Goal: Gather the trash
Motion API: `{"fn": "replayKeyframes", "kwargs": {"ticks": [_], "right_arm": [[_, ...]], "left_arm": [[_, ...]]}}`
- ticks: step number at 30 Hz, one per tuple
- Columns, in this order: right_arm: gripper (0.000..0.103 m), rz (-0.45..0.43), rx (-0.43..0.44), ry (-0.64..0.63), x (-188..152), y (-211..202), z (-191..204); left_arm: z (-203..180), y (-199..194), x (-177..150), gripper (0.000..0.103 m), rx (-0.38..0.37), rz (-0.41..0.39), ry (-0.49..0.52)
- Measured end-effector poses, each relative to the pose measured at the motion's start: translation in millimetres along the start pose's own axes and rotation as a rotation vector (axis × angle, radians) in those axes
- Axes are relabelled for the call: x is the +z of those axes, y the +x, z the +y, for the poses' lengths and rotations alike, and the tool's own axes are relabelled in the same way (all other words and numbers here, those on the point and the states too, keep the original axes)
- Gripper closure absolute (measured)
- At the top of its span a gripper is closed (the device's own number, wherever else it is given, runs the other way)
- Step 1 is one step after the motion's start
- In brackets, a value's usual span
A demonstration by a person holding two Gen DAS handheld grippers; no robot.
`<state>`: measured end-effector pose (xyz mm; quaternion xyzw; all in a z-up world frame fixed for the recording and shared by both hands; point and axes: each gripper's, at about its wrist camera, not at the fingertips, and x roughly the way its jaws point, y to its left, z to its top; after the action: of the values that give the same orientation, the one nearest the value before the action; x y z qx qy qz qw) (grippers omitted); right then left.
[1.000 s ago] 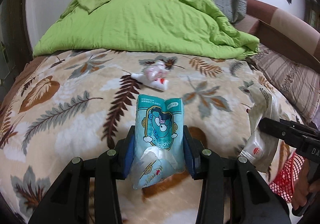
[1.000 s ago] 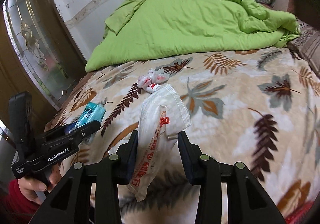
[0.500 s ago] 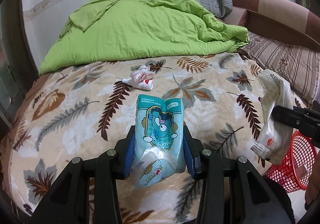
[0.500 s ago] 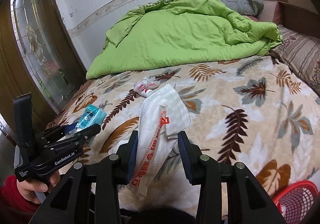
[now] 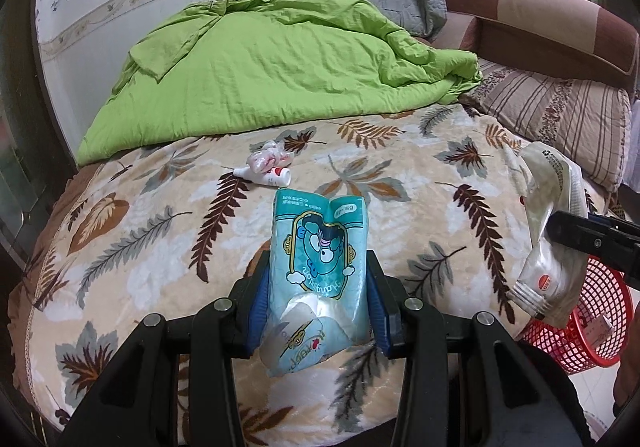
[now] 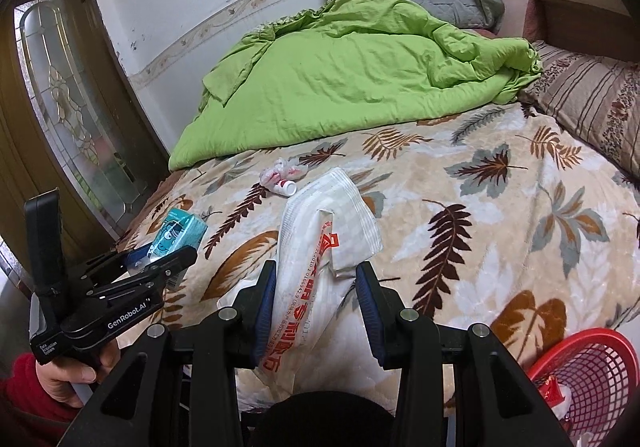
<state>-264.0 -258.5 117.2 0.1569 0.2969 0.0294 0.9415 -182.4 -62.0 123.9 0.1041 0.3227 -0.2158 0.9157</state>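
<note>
left tool [image 5: 316,303] holds blue packet [image 5: 320,259]; right tool [image 6: 316,307] holds white bag [image 6: 320,247] | both have drawn back from bed [image 5: 140,247]; red basket [image 6: 592,371] now beside right tool | drop next

The teal tissue packet [image 5: 318,271] is glossy plastic film; the white bag [image 6: 320,247] looks like crinkled translucent plastic; the leaf-print blanket [image 5: 160,247] is plush fleece; the green quilt [image 5: 280,67] matt, creased cloth; the red basket [image 6: 592,371] plastic mesh.

basket [image 6: 592,371] mouth open | bed edge [image 6: 500,331] beside it
</note>
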Motion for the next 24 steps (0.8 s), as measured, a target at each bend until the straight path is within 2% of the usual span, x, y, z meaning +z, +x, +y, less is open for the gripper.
{"fn": "replayKeyframes", "kwargs": {"ticks": [5, 10, 24], "right_arm": [[0.061, -0.015, -0.008, 0.014, -3.3, -13.3, -4.5], [0.061, -0.030, -0.029, 0.047, -8.1, -29.9, -17.0], [0.061, -0.077, -0.116, 0.174, -27.7, -84.1, -75.7]], "left_arm": [[-10.3, -4.6, 1.3, 0.062, -0.018, -0.003, 0.019], [-25.9, -7.1, 4.4, 0.062, -0.066, 0.002, 0.040], [-97.0, -11.0, 8.6, 0.062, -0.146, 0.001, 0.178]]}}
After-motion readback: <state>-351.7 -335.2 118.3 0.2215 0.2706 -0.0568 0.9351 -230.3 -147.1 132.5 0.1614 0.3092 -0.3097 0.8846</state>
